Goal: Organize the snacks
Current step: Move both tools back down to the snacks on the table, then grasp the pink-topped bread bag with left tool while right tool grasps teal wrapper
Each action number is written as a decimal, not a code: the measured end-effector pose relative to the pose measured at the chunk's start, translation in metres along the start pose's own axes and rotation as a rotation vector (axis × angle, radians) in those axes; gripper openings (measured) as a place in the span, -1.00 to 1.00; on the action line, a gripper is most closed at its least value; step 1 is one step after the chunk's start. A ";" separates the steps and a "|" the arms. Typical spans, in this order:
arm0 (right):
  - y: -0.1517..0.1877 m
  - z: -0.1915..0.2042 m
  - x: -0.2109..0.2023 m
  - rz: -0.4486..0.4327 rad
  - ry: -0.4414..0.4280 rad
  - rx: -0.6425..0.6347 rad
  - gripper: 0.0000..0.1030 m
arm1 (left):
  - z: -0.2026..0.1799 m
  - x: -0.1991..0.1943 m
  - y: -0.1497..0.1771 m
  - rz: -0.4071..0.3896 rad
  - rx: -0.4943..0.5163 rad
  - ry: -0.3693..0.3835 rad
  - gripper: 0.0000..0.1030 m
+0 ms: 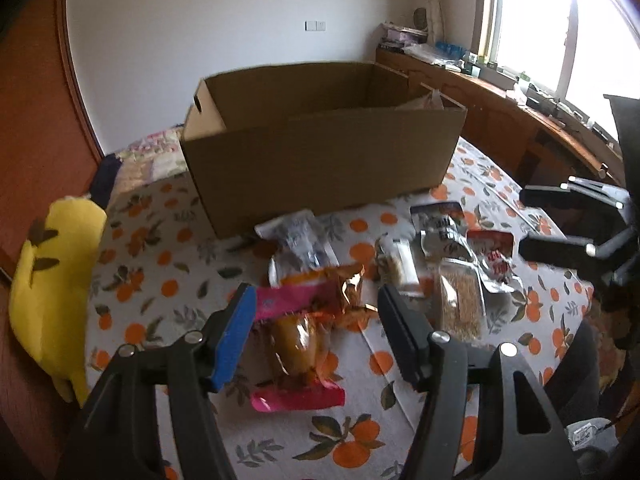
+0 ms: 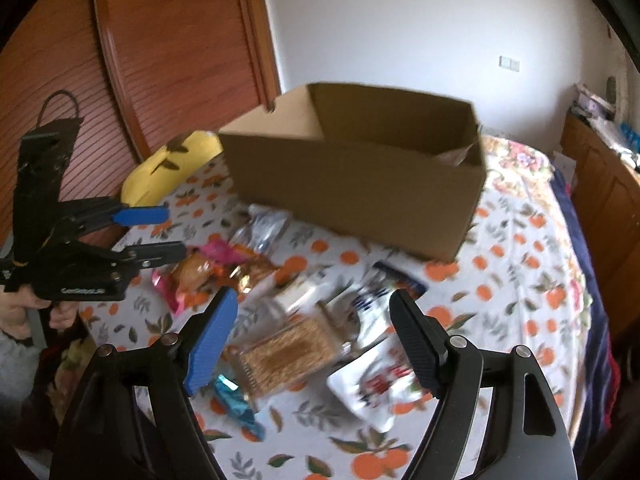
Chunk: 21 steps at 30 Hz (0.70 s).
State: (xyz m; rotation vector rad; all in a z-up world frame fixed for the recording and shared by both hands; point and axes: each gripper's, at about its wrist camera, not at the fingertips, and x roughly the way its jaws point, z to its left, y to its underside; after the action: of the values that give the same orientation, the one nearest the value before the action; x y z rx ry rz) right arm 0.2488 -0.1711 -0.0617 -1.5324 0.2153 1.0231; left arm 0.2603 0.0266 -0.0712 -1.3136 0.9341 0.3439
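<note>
A cardboard box [image 1: 320, 152] is sitting on the bed [image 1: 168, 264], and the snack packets [image 1: 304, 300] are lying scattered on the cloth in front of it. A plush toy [image 1: 52, 280] is lying at the bed's left edge, beside the wardrobe [image 2: 168, 40]. A long cabinet [image 1: 500, 120] is standing behind and right of the box, under the window [image 1: 560, 20].
</note>
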 end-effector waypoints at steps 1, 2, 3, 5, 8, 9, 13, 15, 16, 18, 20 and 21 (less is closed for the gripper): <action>0.005 0.004 0.003 0.004 -0.007 -0.006 0.55 | 0.001 0.003 0.004 0.008 -0.007 0.005 0.23; 0.009 0.007 0.004 0.005 -0.010 -0.012 0.55 | 0.001 0.007 0.007 0.014 -0.011 0.004 0.23; 0.014 0.011 0.006 0.007 -0.013 -0.022 0.55 | 0.002 0.009 0.010 0.019 -0.012 0.000 0.23; 0.026 0.020 0.010 0.016 -0.020 -0.040 0.55 | 0.004 0.018 0.017 0.036 -0.027 -0.001 0.23; 0.041 0.028 0.017 0.040 -0.037 -0.043 0.55 | 0.005 0.031 0.026 0.064 -0.039 -0.018 0.22; 0.047 0.029 0.019 0.047 -0.043 -0.041 0.55 | 0.006 0.034 0.028 0.065 -0.039 -0.025 0.22; 0.063 0.034 0.024 0.065 -0.062 -0.042 0.55 | 0.006 0.039 0.033 0.062 -0.046 -0.044 0.22; 0.069 0.037 0.026 0.070 -0.064 -0.050 0.55 | 0.005 0.040 0.033 0.058 -0.043 -0.051 0.22; 0.072 0.038 0.027 0.076 -0.070 -0.054 0.55 | 0.005 0.040 0.033 0.057 -0.045 -0.056 0.22; 0.078 0.041 0.031 0.091 -0.080 -0.061 0.55 | 0.006 0.041 0.033 0.054 -0.044 -0.070 0.22; 0.082 0.043 0.034 0.099 -0.081 -0.068 0.54 | 0.008 0.043 0.033 0.054 -0.046 -0.078 0.22; 0.083 0.043 0.036 0.101 -0.079 -0.073 0.54 | 0.010 0.044 0.034 0.058 -0.048 -0.086 0.22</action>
State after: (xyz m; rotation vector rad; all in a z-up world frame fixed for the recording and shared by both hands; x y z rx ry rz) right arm 0.1953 -0.1404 -0.1409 -1.5562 0.2040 1.1806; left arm 0.2674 0.0328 -0.1267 -1.3068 0.8976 0.4667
